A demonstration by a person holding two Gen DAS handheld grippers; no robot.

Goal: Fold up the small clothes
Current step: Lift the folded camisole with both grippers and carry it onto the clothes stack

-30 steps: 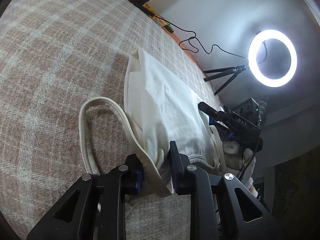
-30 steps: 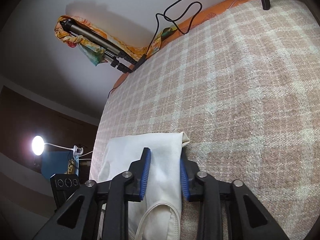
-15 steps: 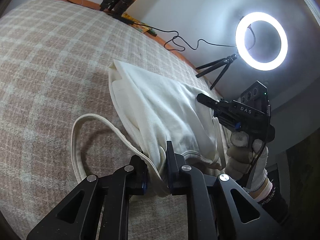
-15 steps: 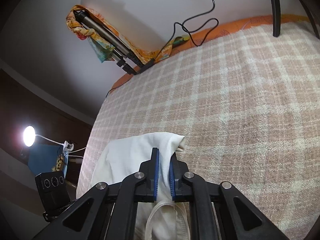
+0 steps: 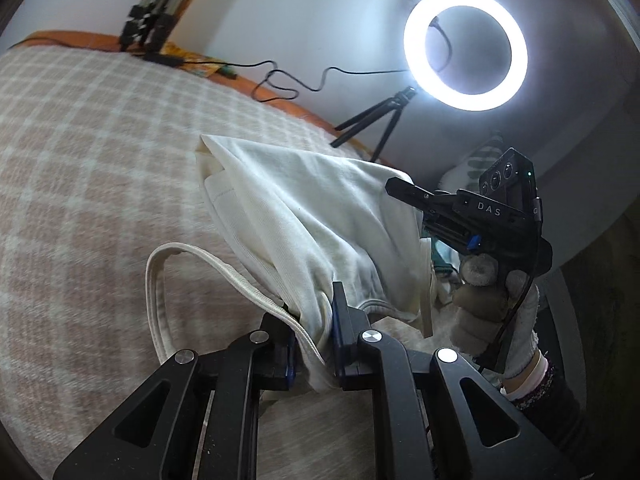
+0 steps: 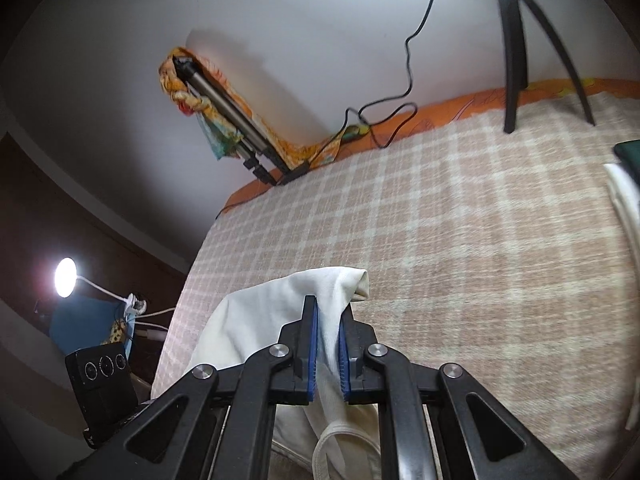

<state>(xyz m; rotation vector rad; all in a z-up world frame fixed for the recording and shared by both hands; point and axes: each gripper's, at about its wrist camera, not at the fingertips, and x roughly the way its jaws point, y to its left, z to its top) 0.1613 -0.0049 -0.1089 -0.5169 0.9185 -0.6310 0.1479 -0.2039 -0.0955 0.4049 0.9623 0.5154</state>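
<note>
A checked blanket (image 6: 460,240) covers the bed, and above it the white garment (image 5: 320,224) (1 strap loop trailing) hangs between the left gripper (image 5: 314,336) and right gripper (image 6: 328,344), both jaws clamped on its fabric.

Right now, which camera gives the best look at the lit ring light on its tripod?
The left wrist view: the glowing white ring light shows whole above its black tripod. The right wrist view catches only the tripod legs.

walls: white | light: ring light (image 5: 465,49) on tripod — desk lamp (image 6: 65,277) | surface: plaid blanket (image 6: 460,216)
</note>
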